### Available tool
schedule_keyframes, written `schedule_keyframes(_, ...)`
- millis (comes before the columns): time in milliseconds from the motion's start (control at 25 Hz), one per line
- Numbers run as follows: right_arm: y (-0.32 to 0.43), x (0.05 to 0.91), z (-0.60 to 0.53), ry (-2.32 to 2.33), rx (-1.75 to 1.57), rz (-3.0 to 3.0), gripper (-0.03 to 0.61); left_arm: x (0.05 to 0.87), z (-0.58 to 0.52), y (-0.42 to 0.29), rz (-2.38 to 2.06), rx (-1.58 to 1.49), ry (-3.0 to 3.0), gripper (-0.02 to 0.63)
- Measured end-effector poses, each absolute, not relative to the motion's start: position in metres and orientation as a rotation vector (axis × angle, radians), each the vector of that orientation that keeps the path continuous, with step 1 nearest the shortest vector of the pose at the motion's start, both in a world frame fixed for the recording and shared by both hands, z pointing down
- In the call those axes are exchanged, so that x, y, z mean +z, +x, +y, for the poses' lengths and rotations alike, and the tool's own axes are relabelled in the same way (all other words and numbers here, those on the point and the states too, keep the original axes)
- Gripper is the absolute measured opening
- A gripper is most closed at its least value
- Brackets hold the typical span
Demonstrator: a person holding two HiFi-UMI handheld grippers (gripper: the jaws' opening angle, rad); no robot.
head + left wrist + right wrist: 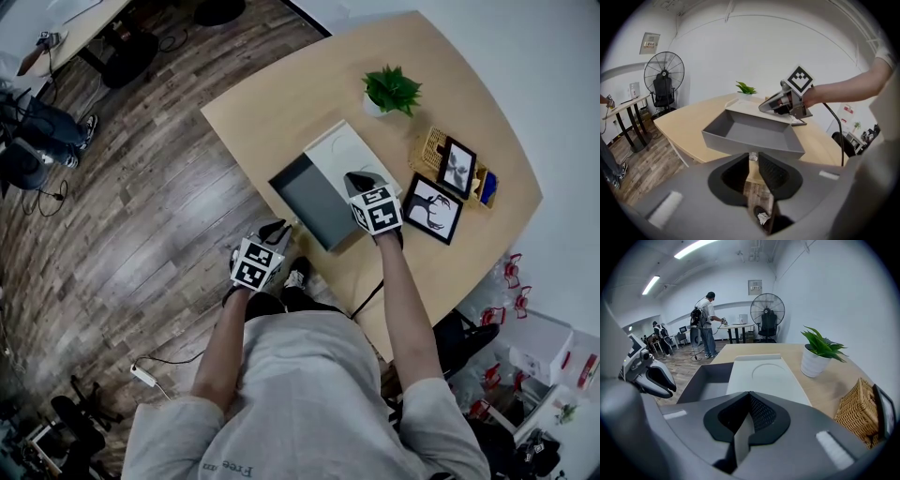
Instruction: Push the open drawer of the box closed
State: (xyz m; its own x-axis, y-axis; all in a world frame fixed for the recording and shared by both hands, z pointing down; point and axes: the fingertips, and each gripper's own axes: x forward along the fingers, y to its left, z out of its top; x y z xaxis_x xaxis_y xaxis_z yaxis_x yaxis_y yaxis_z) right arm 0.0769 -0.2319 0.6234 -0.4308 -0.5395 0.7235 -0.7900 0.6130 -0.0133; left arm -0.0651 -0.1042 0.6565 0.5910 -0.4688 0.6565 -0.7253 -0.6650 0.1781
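Left gripper: jaws a narrow gap apart, gripping nothing, just before the drawer's front wall.
Right gripper: jaws together, empty, over the box's white top.
Drawer: grey, pulled out toward the table's edge.
Box: on the table, near a plant.

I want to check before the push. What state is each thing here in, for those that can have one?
drawer: open, pulled out of the box, empty.
left gripper: open, gripping nothing, in front of the drawer.
right gripper: shut, empty, over the box top.
potted plant: upright.
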Motion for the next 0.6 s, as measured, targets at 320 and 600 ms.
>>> schedule_keyframes(320,0.076,0.623,-0.232,1.052,0.435,-2.137,0.002,0.668,-0.102,-0.058,-0.914,0.842,2.407,0.151)
schedule_keyframes(600,0.076,0.623,-0.232,1.03,0.485,-2.144,0.002,0.68,-0.102,-0.052,-0.893,0.86,2.416,0.166)
